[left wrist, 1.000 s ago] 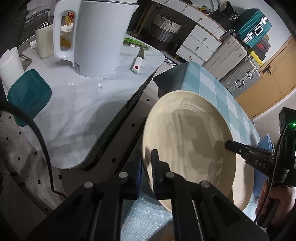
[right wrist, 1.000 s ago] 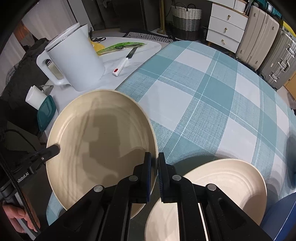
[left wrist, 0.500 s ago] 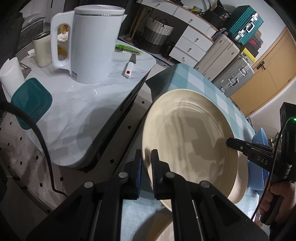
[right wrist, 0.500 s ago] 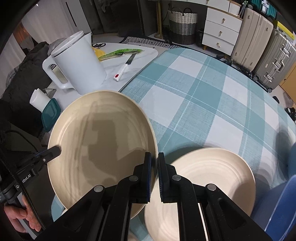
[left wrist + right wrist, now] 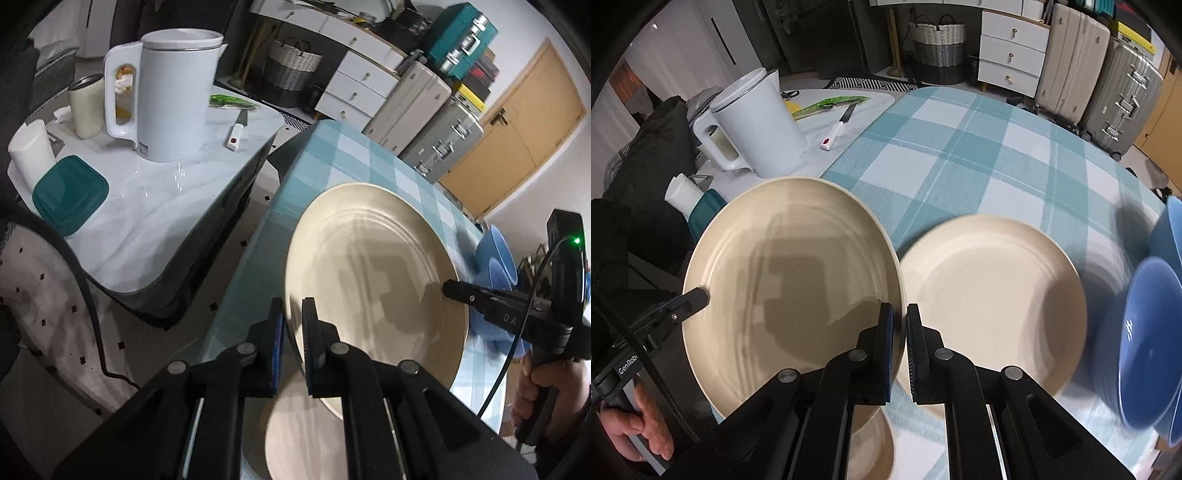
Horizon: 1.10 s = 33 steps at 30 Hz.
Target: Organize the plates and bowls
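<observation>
From the left wrist, the left gripper (image 5: 292, 325) is pinching the near rim of a cream plate (image 5: 373, 280), glossy with faint concentric rings, held tilted above the checked tablecloth (image 5: 332, 155); the right gripper (image 5: 448, 288) is clamping its far rim. From the right wrist, that plate (image 5: 790, 284) is hanging beside a second cream plate (image 5: 993, 288) lying flat on the tablecloth (image 5: 960, 155), blue bowls (image 5: 1148, 347) just beyond it.

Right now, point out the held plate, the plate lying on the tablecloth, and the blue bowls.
held plate (image 5: 783, 280), right wrist view, inner face.
plate on the tablecloth (image 5: 993, 291), right wrist view, centre.
blue bowls (image 5: 1148, 339), right wrist view, nearest bowl's inside.
</observation>
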Available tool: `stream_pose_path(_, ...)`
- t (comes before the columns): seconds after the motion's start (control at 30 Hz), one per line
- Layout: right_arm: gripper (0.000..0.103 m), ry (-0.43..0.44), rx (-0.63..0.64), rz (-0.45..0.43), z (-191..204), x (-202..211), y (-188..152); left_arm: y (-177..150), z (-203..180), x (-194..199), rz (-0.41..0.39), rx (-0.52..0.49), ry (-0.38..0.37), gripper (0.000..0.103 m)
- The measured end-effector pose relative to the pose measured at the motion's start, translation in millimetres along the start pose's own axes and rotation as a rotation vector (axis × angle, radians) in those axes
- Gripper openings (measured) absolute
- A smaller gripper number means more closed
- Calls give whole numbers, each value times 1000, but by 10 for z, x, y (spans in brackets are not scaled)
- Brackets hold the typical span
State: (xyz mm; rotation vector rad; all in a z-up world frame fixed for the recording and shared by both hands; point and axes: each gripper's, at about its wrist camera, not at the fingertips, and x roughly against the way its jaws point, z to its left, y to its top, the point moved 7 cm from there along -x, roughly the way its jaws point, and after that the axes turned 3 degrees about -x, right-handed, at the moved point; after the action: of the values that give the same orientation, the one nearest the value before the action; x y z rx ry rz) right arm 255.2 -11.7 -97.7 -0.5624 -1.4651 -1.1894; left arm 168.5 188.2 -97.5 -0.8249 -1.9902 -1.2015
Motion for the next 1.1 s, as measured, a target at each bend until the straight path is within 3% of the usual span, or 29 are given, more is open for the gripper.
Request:
stream_pose_path(0.4,7,-1,-8,-43,-94,324,-562,-440,-293,271,-34,-118,71,7)
stream_pose_path(0.53,7,8,-4,-39,-63,309,-728,-527,-314,307,-57,-154,125,7)
stream_pose_path(1.1,7,32,-75,-38,-72,156,-1102,-797,-301,244,3,-195,166,7)
